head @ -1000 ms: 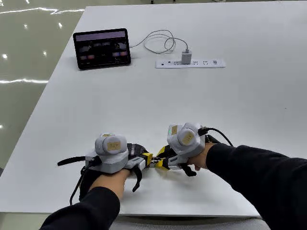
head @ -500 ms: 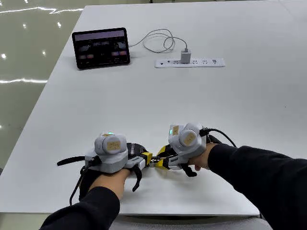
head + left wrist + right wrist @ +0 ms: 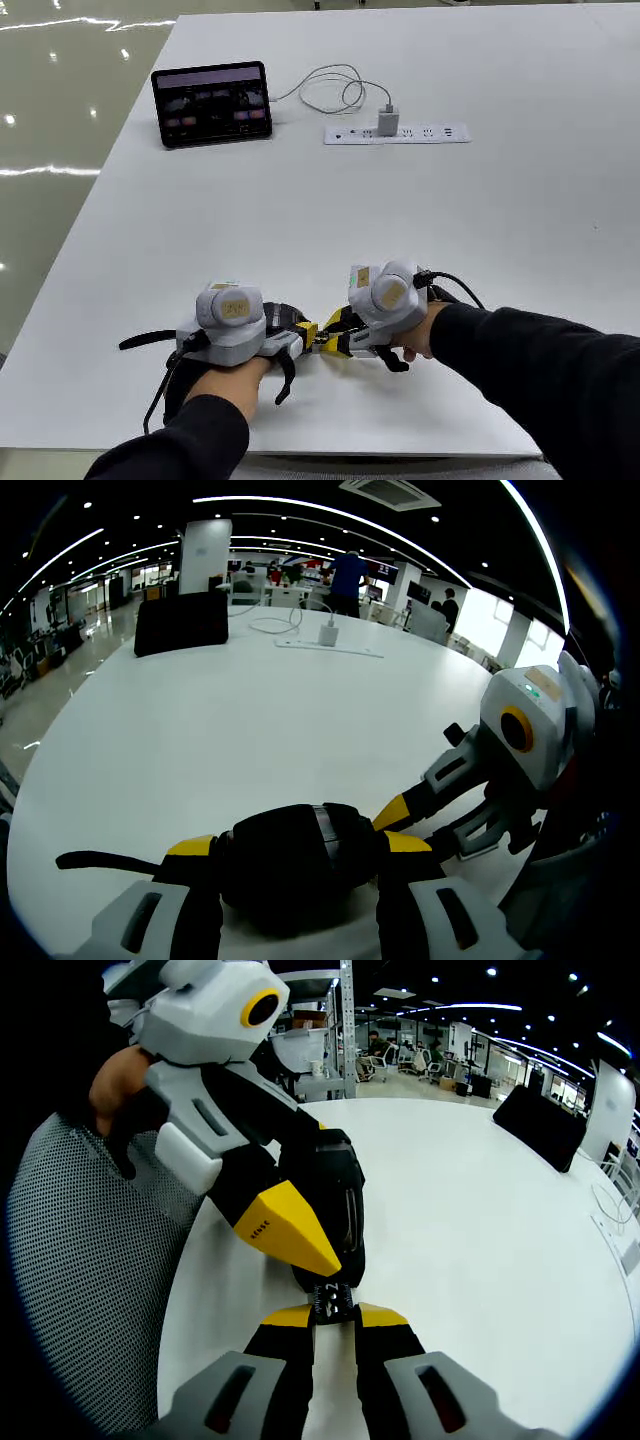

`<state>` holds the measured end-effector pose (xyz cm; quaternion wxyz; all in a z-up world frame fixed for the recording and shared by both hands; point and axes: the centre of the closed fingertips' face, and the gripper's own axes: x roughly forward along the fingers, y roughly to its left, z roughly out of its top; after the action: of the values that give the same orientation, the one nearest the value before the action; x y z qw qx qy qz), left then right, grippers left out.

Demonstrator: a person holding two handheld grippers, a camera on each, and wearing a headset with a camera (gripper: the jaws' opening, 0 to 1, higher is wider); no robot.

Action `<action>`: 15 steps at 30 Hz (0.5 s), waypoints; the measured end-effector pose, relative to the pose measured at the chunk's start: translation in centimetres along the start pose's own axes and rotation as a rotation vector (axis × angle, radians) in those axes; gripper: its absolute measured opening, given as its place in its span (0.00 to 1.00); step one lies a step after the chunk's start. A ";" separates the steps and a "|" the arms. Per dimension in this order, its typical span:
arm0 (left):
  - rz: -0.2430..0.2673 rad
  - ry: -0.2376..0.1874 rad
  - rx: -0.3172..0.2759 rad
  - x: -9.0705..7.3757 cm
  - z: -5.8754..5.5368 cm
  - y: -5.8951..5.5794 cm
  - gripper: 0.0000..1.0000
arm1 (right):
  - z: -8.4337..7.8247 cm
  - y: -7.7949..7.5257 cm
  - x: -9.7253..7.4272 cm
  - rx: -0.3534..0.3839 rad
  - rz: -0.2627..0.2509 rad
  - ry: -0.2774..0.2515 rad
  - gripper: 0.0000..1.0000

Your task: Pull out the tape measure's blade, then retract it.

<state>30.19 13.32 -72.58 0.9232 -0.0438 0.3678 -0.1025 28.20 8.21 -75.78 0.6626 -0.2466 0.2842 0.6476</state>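
the tape measure (image 3: 338,1185) lies near the white table's (image 3: 400,220) front edge, its black case clamped between the left gripper's (image 3: 298,848) jaws. the right gripper (image 3: 332,1317) pinches the short blade (image 3: 331,1301). farther back stand a tablet (image 3: 212,102) and a power strip (image 3: 397,132). the glossy floor (image 3: 50,130) mirrors ceiling lights.

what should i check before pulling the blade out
1. Left gripper shut on the tape case: ok.
2. Right gripper shut on the blade: ok.
3. Bare table to the right for the pull: ok.
4. Tablet and power strip far from both grippers: ok.
5. Blade unlocked: cannot tell.
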 end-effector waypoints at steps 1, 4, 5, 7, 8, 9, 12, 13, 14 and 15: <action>0.000 0.000 0.000 0.0 0.0 0.0 0.58 | 0.0 0.0 0.0 0.000 0.001 -0.001 0.10; 0.000 0.000 0.001 0.0 0.0 0.0 0.58 | 0.1 0.0 0.1 -0.003 0.003 0.000 0.10; -0.001 0.000 0.001 0.0 0.0 0.0 0.58 | 0.1 0.0 0.1 -0.003 0.003 -0.001 0.10; -0.001 0.000 0.000 0.0 0.0 0.0 0.58 | 0.1 0.0 0.2 -0.002 0.004 -0.002 0.10; -0.001 0.000 0.000 0.0 0.0 0.0 0.58 | 0.2 0.0 0.2 -0.003 0.004 -0.002 0.10; -0.001 0.000 0.000 0.0 0.0 0.0 0.58 | 0.2 0.0 0.3 -0.005 0.004 -0.001 0.11; -0.002 0.000 0.000 0.0 0.0 0.0 0.58 | 0.3 0.0 0.5 -0.010 0.008 0.002 0.11; -0.002 0.000 0.000 0.0 0.0 0.0 0.58 | 0.4 0.0 0.6 -0.013 0.010 0.006 0.11; -0.002 0.000 -0.001 0.0 0.0 0.0 0.58 | 0.5 0.0 0.6 -0.017 0.011 0.009 0.11; -0.002 0.000 -0.001 0.0 0.0 0.0 0.58 | 0.5 0.0 0.7 -0.021 0.012 0.011 0.11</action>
<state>30.23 13.33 -72.56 0.9231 -0.0447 0.3678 -0.1031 28.25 9.06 -75.89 0.6544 -0.2554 0.2828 0.6531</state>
